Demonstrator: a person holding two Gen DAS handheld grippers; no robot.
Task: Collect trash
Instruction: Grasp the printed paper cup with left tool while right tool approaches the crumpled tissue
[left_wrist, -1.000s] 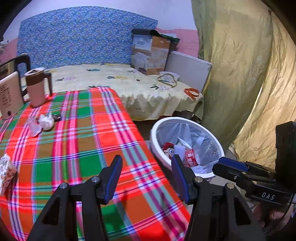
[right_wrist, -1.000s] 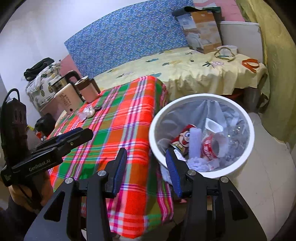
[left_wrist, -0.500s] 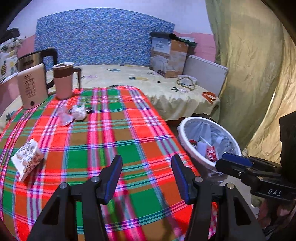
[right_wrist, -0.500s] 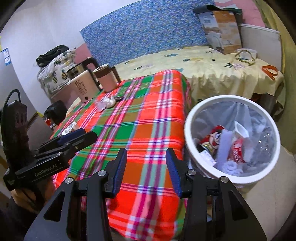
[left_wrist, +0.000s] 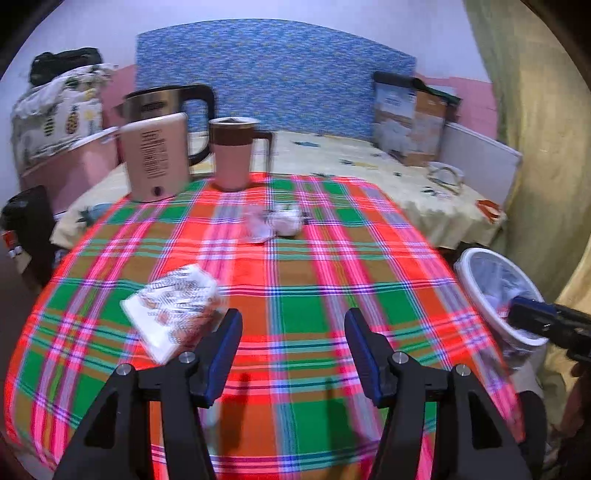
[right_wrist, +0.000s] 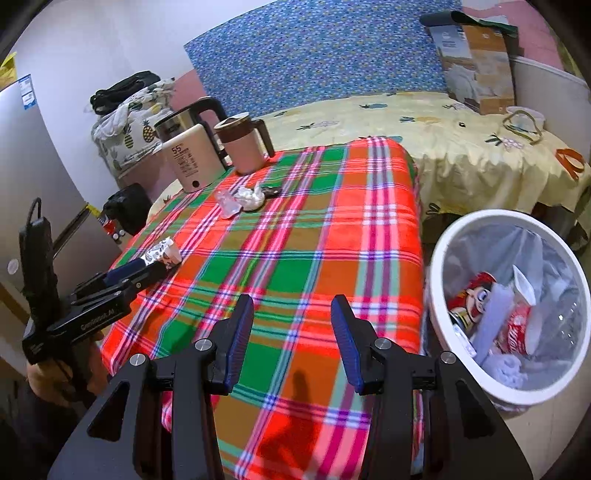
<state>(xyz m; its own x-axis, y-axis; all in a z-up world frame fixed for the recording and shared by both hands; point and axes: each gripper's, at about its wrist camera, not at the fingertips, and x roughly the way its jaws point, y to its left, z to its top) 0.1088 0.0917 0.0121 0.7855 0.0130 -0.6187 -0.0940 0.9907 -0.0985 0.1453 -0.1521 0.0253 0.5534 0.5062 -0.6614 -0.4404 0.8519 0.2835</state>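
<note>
A printed snack wrapper (left_wrist: 173, 310) lies on the plaid tablecloth (left_wrist: 295, 266), just beside the left finger of my left gripper (left_wrist: 293, 332). That gripper's jaws are opening, with nothing between them. Farther back sit a crumpled white tissue (left_wrist: 286, 221) and a scrap of clear plastic (left_wrist: 258, 227). My right gripper (right_wrist: 291, 314) hovers open and empty over the table's near right part. To its right, on the floor, the white bin (right_wrist: 436, 280) holds several pieces of trash. The right wrist view also shows the wrapper (right_wrist: 162, 254) by the left gripper's tip (right_wrist: 147, 269).
A kettle (left_wrist: 155, 158) and a pink mug (left_wrist: 232, 155) stand at the table's far edge. Behind is a bed with a yellow sheet (right_wrist: 424, 125) and a cardboard box (right_wrist: 476, 70). A curtain (left_wrist: 546, 147) hangs to the right of the bin.
Both views swung left, away from the bin and onto the table. The wrapper came close to my left gripper's left finger. The left jaws widened a little; the right jaws kept their gap.
</note>
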